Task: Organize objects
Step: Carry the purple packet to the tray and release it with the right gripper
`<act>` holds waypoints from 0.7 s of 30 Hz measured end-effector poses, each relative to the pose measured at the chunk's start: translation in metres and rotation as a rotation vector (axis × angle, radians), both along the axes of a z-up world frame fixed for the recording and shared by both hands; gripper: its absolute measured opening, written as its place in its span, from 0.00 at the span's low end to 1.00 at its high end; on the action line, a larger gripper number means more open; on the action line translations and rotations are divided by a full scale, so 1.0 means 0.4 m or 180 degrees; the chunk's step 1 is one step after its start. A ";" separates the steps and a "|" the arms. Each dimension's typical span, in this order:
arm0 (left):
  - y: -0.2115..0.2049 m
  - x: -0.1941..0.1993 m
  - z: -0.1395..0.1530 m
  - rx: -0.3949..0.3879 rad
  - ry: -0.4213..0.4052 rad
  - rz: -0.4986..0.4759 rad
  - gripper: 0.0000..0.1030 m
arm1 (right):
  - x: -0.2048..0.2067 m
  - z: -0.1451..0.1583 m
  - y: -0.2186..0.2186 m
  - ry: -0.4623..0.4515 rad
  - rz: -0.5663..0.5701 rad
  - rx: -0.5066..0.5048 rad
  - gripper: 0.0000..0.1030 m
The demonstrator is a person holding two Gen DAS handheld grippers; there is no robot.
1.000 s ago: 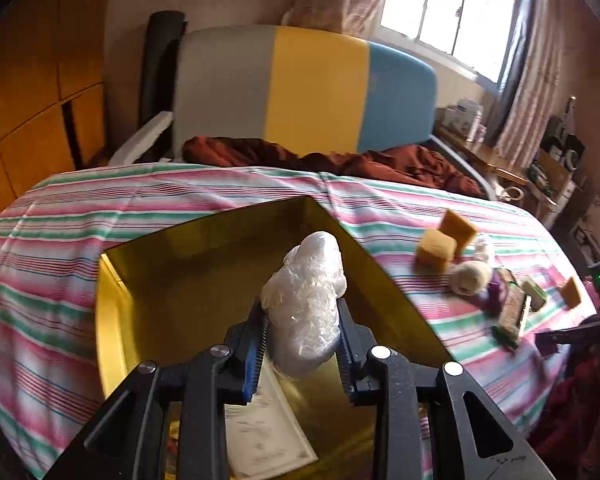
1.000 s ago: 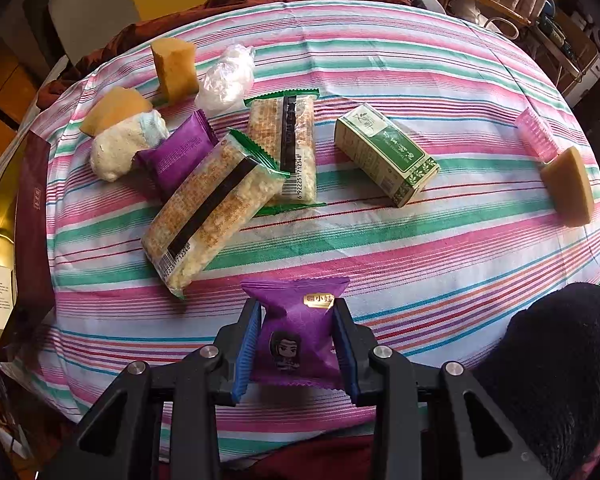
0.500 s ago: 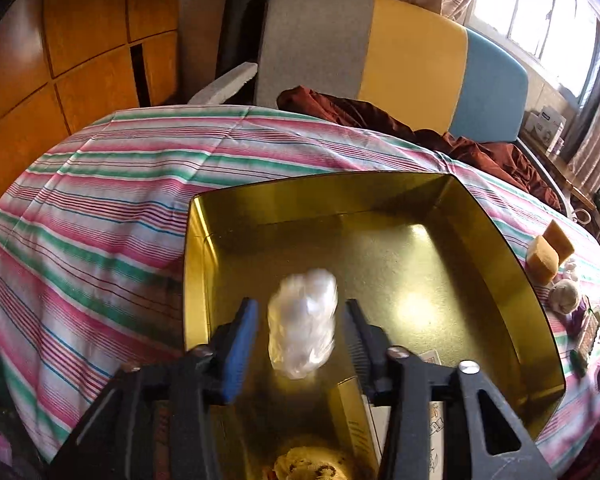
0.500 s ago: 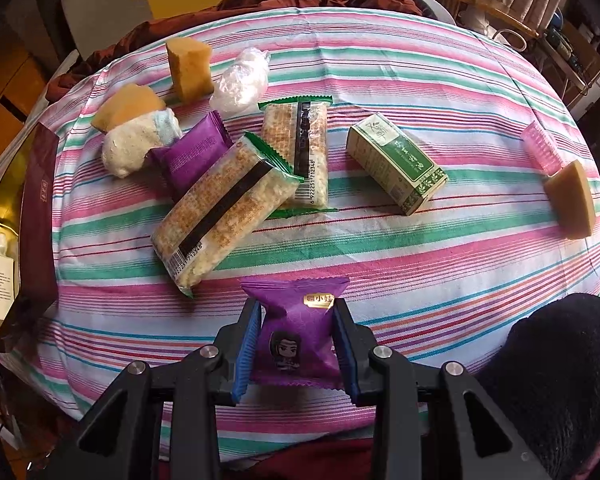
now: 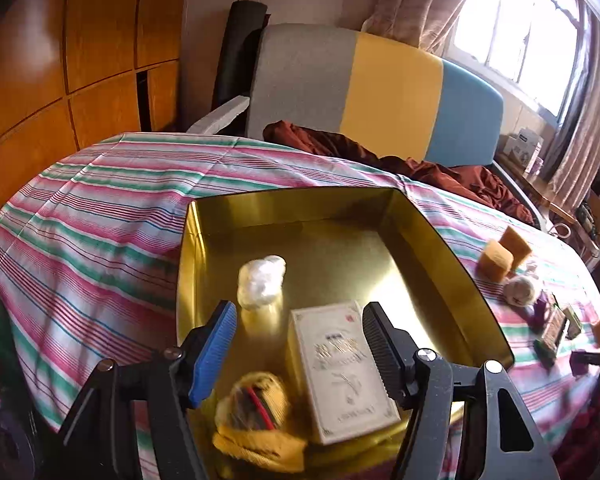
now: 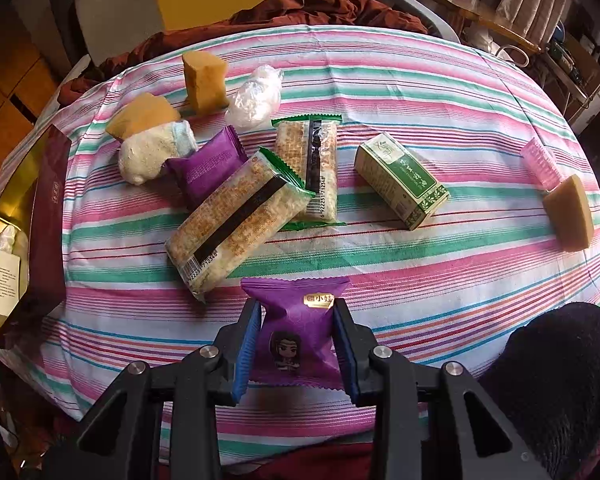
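Striped pink-green-white cloth point(image 6: 380, 92) covers the counter, with a grey-yellow-blue chair back point(image 5: 380, 80) and a rumpled brown cloth point(image 5: 440, 168) behind it, and a window at upper right.

Left hand-held gripper point(image 5: 296, 320) hangs over the gold tray point(image 5: 460, 280), jaws opening with nothing pressed between them. White plastic-wrapped lump point(image 5: 260, 282) lies on the tray floor beyond the blue pad, clear of both fingers (slightly blurred). White box point(image 5: 340, 368) lies flat in the tray near the right finger; a yellow bundle point(image 5: 256, 412) sits just beside it at the near end.

Right hand-held gripper point(image 6: 296, 344) is clamped on a purple snack packet point(image 6: 296, 332), held above the cloth. Spread on the counter: two long rice-cracker packs point(image 6: 240, 220) overlapping, second purple packet point(image 6: 208, 164) touching them, green box point(image 6: 400, 180) apart to the right, another plastic-wrapped lump point(image 6: 256, 98), yellow sponge blocks point(image 6: 204, 80), a pale fluffy ball point(image 6: 152, 154), a pink item point(image 6: 540, 162) touching a sponge wedge point(image 6: 570, 212) at the far right. Tray edge shows at the left of the right wrist view.
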State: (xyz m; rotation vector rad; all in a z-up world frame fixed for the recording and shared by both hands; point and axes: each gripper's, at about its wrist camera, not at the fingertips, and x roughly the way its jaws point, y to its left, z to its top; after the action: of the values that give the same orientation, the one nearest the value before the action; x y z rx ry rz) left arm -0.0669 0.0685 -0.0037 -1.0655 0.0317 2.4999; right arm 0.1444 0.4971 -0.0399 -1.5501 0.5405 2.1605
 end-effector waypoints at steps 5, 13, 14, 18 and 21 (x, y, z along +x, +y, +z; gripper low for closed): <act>0.009 0.041 0.008 0.0015 -0.0008 -0.0073 0.65 | 0.017 0.042 -0.036 0.0145 0.0035 0.0130 0.34; -0.015 0.066 0.012 -0.0008 0.0015 -0.0009 0.69 | -0.062 0.090 -0.131 0.0516 0.0340 0.0258 0.34; -0.019 0.067 0.009 -0.0006 0.0004 0.0002 0.69 | -0.076 0.101 -0.151 0.0573 0.0413 0.0255 0.34; -0.044 0.067 0.000 0.0042 -0.0051 0.0078 0.69 | -0.147 0.142 -0.249 0.0811 0.0758 0.0150 0.34; -0.063 0.068 -0.002 0.0074 -0.0066 0.0130 0.69 | -0.215 0.169 -0.337 0.1016 0.1072 0.0049 0.34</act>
State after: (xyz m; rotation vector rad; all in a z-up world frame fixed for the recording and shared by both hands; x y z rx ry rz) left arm -0.0397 0.0434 -0.0044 -1.0928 -0.0255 2.5189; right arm 0.0585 0.3622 0.0275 -1.3735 0.3771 2.6867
